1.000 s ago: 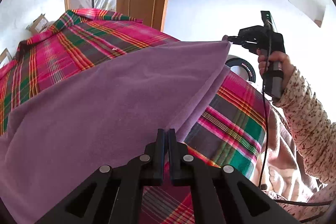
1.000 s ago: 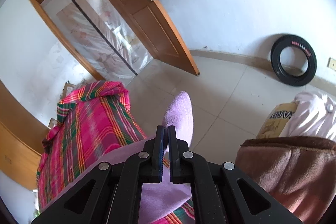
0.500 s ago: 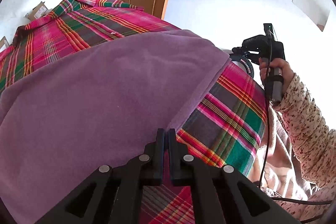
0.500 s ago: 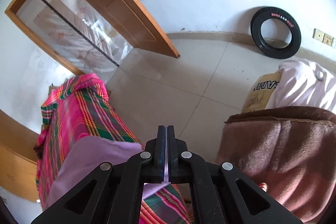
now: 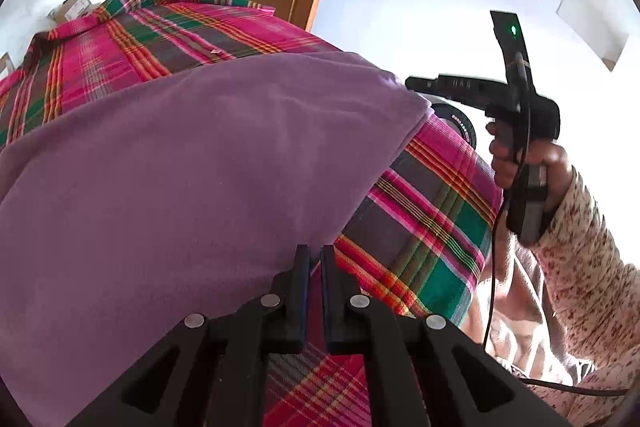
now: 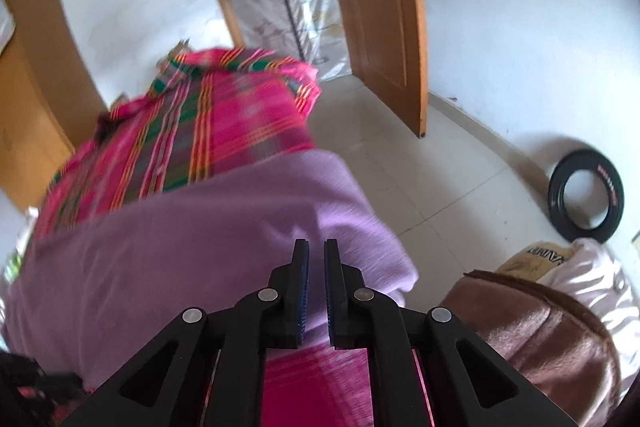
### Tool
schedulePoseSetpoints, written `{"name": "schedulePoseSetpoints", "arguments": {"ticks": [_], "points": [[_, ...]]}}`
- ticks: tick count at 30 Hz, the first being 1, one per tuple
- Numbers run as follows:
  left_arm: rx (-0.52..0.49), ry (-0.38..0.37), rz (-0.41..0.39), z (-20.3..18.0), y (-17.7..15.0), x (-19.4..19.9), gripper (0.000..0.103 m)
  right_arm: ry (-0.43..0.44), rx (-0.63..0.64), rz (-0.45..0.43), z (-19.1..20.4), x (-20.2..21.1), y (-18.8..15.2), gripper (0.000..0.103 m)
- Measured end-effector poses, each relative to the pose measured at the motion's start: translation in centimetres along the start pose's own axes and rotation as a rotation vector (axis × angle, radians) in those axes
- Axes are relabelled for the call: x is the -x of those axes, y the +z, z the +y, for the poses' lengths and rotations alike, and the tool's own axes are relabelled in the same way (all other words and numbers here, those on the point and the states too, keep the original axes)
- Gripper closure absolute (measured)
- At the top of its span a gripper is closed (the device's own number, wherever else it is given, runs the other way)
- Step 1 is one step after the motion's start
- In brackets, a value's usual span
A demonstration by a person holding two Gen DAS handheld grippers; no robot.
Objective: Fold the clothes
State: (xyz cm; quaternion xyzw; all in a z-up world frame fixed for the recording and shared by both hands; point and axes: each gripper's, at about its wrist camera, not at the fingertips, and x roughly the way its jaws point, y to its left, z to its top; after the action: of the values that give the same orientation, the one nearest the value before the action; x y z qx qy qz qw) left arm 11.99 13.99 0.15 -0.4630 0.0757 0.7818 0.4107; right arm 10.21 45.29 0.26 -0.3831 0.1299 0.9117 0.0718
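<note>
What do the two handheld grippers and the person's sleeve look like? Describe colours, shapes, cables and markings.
Both the left gripper and the right gripper are matte black, with slim parallel fingers lined with blue ribbed pads and round silver pivot pins. A thin black cable hangs from the right one, whose top shows a green light. The sleeve is cream with small reddish-brown flecks.

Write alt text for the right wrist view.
A purple cloth lies folded on a pink plaid bedcover, with the right gripper above it, fingers slightly apart and holding nothing. Beyond are a tiled floor, an open wooden door and a black tyre.
</note>
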Motion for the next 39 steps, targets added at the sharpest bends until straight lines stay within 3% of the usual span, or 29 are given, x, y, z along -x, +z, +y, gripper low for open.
{"name": "schedulePoseSetpoints", "arguments": {"ticks": [5,8,10,14,18,26,32,39], "points": [[0.033,0.008,-0.024,0.9,-0.3,1.2,0.098,-0.051,0.029,0.001,0.6,1.4,-2.2,0.093],[0.060,0.011,-0.045,1.7,-0.6,2.2,0.097,-0.200,0.072,-0.027,1.7,2.2,-3.0,0.088],[0.080,0.013,-0.058,2.5,-0.9,3.0,0.097,-0.178,0.096,-0.057,3.0,3.1,-3.0,0.088],[0.132,0.047,-0.091,4.3,-1.9,4.8,0.097,-0.052,0.171,-0.080,7.0,3.8,-3.1,0.088],[0.211,0.087,-0.116,7.0,-3.3,6.4,0.097,0.038,0.250,-0.045,10.3,3.1,-4.2,0.088],[0.336,0.159,-0.159,11.9,-6.2,9.1,0.097,0.045,0.312,0.022,13.6,2.9,-7.9,0.088],[0.423,0.213,-0.192,15.3,-8.4,11.0,0.097,0.105,0.381,0.009,17.0,3.3,-8.1,0.088],[0.536,0.269,-0.223,19.1,-11.9,13.8,0.097,0.147,0.431,0.057,20.9,2.0,-9.3,0.088]]}}
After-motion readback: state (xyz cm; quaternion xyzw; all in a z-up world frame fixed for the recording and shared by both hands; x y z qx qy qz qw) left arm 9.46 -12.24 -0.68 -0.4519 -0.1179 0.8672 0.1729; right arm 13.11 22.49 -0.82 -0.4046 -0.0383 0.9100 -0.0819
